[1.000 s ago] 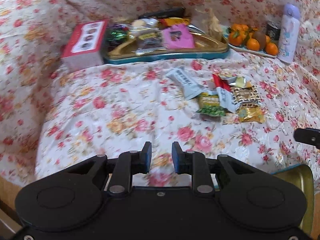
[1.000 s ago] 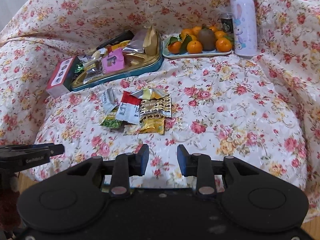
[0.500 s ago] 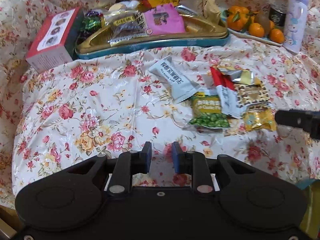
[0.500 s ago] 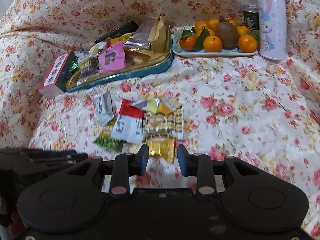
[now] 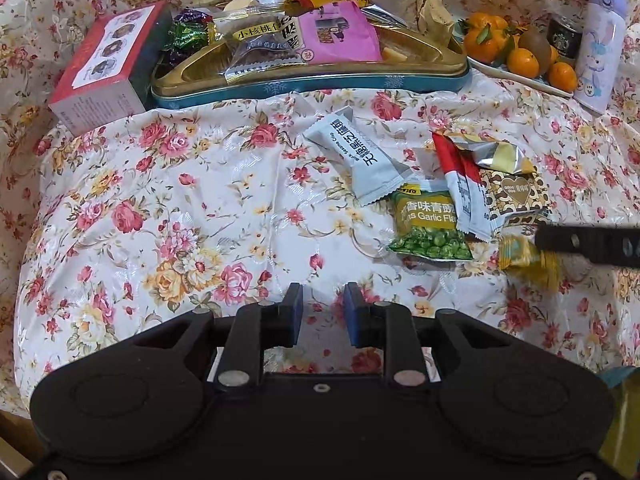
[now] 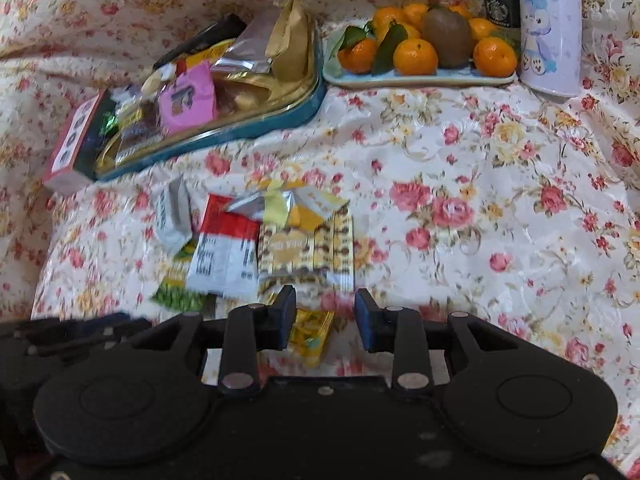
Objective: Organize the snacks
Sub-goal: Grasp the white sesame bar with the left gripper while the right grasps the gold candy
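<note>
Several loose snack packets lie on the floral cloth: a grey sesame packet, a green pea packet, a red-and-white packet, a brown heart packet and a yellow candy. A gold tin tray with a teal wall holds more snacks at the back. My left gripper is open and empty, short of the pile. My right gripper is open, low over the yellow candy, with the pile just ahead. It also shows in the left wrist view.
A red-and-white box leans beside the tray's left end. A plate of oranges and a kiwi, a dark can and a lilac bottle stand at the back right. The cloth rises behind them.
Both grippers have moved forward toward the loose packets. The right gripper has come down over the yellow candy. Neither has taken hold of anything.
</note>
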The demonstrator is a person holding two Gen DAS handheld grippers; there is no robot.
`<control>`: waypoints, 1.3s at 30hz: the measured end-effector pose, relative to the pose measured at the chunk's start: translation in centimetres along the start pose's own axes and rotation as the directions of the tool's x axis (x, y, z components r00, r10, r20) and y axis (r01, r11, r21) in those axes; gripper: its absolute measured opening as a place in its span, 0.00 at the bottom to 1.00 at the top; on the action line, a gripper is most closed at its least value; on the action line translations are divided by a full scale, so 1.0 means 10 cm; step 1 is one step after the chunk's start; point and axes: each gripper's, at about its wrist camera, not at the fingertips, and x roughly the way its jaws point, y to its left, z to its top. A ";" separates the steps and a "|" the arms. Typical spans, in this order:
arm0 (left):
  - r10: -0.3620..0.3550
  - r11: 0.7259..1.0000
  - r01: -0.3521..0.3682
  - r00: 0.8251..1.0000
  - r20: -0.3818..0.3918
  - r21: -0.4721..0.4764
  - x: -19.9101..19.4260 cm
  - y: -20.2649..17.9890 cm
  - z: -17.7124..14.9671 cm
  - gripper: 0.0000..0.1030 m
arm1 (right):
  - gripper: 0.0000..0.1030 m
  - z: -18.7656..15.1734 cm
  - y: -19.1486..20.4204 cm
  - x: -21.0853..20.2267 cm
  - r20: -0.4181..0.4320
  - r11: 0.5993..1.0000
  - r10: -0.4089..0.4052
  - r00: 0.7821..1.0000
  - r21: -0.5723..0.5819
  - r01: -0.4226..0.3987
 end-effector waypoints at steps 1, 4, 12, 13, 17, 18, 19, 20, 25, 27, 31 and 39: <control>-0.001 1.000 0.001 1.000 0.000 0.000 0.00 0.00 0.00 0.33 | 0.33 -0.03 0.00 -0.02 -0.015 1.000 0.008 1.000 -0.008 -0.008; -0.001 1.000 0.001 1.000 0.000 -0.001 0.00 0.00 0.00 0.33 | 0.33 -0.11 0.02 -0.07 -0.050 0.998 0.021 0.999 -0.063 -0.024; -0.002 1.000 0.002 1.000 -0.001 -0.005 0.01 0.00 0.00 0.33 | 0.41 -0.21 0.15 -0.17 0.001 0.986 0.094 0.996 -0.136 -0.093; -0.004 1.000 0.004 1.000 -0.001 -0.007 0.01 0.01 0.00 0.33 | 0.41 -0.21 0.19 -0.15 0.000 0.984 0.102 0.995 -0.146 -0.101; -0.017 1.000 0.017 1.000 -0.001 -0.018 0.02 0.03 -0.01 0.33 | 0.41 -0.23 0.35 -0.08 -0.007 0.974 0.098 0.995 -0.205 -0.098; -0.021 1.000 0.021 1.000 -0.003 -0.021 0.02 0.03 -0.01 0.33 | 0.41 -0.24 0.39 -0.05 -0.006 0.971 0.090 0.996 -0.223 -0.089; -0.025 0.999 0.025 1.000 -0.005 -0.024 0.02 0.04 0.00 0.33 | 0.41 -0.25 0.42 -0.03 -0.004 0.967 0.077 0.997 -0.243 -0.075; -0.031 0.999 0.030 1.000 -0.007 -0.027 0.02 0.05 0.00 0.33 | 0.41 -0.27 0.44 0.00 -0.001 0.964 0.063 0.998 -0.260 -0.061; -0.050 0.997 0.050 0.999 0.013 -0.054 -0.03 0.07 0.13 0.33 | 0.22 -0.36 0.45 0.01 0.035 0.948 0.028 0.999 -0.319 -0.016; -0.060 0.996 0.062 0.998 0.028 -0.069 -0.05 0.07 0.24 0.33 | 0.21 -0.37 0.41 -0.01 0.040 0.951 0.040 0.998 -0.307 -0.026; -0.087 0.990 0.093 0.994 0.060 -0.106 -0.04 0.05 0.49 0.33 | 0.20 -0.34 0.31 -0.03 0.047 0.964 0.059 0.997 -0.261 -0.044; -0.096 0.979 0.100 0.995 0.029 -0.178 0.27 0.01 0.83 0.40 | 0.20 -0.35 0.13 -0.20 0.090 0.976 0.089 0.992 -0.208 -0.069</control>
